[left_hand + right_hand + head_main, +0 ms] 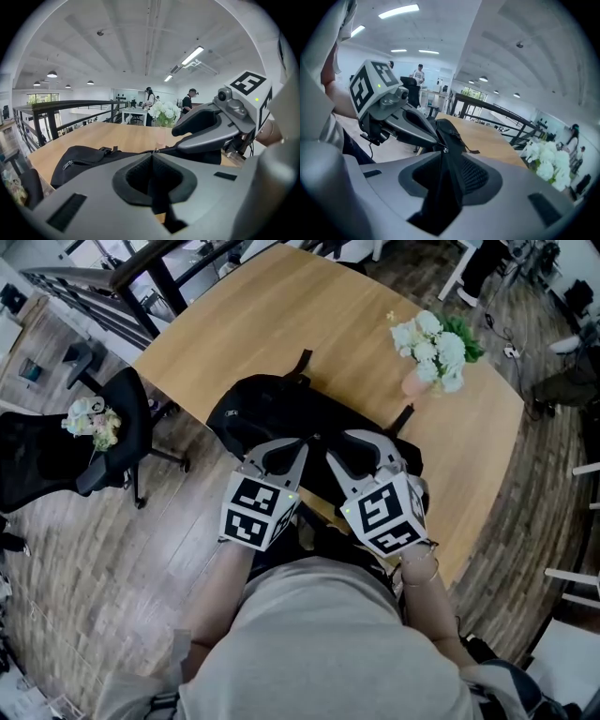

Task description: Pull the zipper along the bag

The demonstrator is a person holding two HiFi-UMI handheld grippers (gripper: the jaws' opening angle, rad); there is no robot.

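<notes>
- A black fabric bag (262, 409), soft and slumped, with short straps poking out on its far side, lies at the near edge of the light wooden desk (281, 306), about midway along that edge.
- The left tool (306, 441) has its jaws together, tips at the bag's top seam; whether fabric is pinched there I cannot tell.
- The right tool (332, 454) sits just beside it, jaws a little apart, with a fold of the bag's fabric standing between them; one ribbed pad (478, 176) shows bare beside the fold.
- A small metal zipper piece (446, 150) glints at the top of that fold.
- Bare wood runs from the bag to the desk's far edge.
- White flowers in a pink vase (431, 348) stand near the right edge, well apart from the bag.
- A black office chair (112, 427) carrying a small pale bouquet (92, 421) stands on the plank floor (94, 596), off the left edge.
</notes>
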